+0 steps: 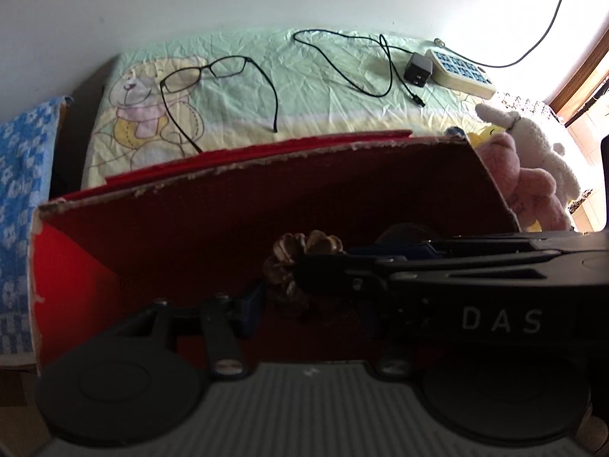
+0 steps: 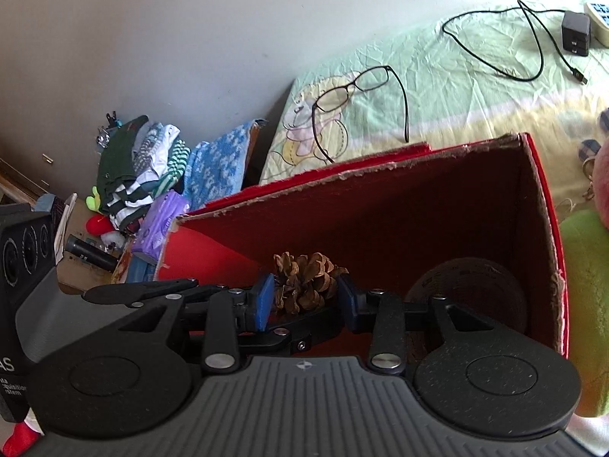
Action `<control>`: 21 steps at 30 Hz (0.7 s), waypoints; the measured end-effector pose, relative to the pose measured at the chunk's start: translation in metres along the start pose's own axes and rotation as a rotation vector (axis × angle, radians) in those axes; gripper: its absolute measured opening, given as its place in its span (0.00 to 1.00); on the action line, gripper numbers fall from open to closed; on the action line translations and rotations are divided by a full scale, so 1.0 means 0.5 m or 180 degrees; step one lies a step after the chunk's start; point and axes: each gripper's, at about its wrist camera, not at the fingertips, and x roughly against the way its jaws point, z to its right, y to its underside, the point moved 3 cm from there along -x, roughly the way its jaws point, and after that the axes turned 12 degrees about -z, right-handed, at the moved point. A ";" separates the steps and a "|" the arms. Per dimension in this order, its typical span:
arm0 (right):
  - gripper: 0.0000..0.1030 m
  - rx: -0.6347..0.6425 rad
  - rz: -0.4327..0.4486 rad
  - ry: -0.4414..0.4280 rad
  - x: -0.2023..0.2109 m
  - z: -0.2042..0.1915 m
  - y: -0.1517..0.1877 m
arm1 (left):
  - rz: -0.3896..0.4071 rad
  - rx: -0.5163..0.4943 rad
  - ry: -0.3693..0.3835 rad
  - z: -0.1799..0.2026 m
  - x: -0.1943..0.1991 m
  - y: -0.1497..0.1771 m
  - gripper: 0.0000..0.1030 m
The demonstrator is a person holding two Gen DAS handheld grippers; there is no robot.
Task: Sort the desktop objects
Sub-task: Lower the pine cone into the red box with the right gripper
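Only right view: clothes pile (image 2: 137, 167) beside box (image 2: 548, 228).

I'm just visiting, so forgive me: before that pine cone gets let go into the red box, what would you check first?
1. Pine cone sits between the right gripper pads: ok.
2. Cone is inside the red box walls: ok.
3. Cone resting on the box floor: cannot tell.
4. Left gripper clear of the cone: not ok, it lies just beside it.
5. Dark round object in the box apart from the cone: ok.
6. Glasses and charger wait on the sheet outside: ok.
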 end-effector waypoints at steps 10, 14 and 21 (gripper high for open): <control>0.39 -0.0217 -0.0142 0.0279 -0.039 0.029 -0.019 | -0.0619 -0.0077 0.0202 -0.003 -0.090 -0.040 0.54; 0.39 -0.0373 -0.0062 0.0295 -0.033 0.046 -0.018 | -0.0611 -0.0064 0.0293 -0.002 -0.106 -0.049 0.54; 0.38 -0.0414 0.0061 0.0295 -0.025 0.048 -0.017 | -0.0646 0.0009 0.0279 -0.008 -0.130 -0.055 0.55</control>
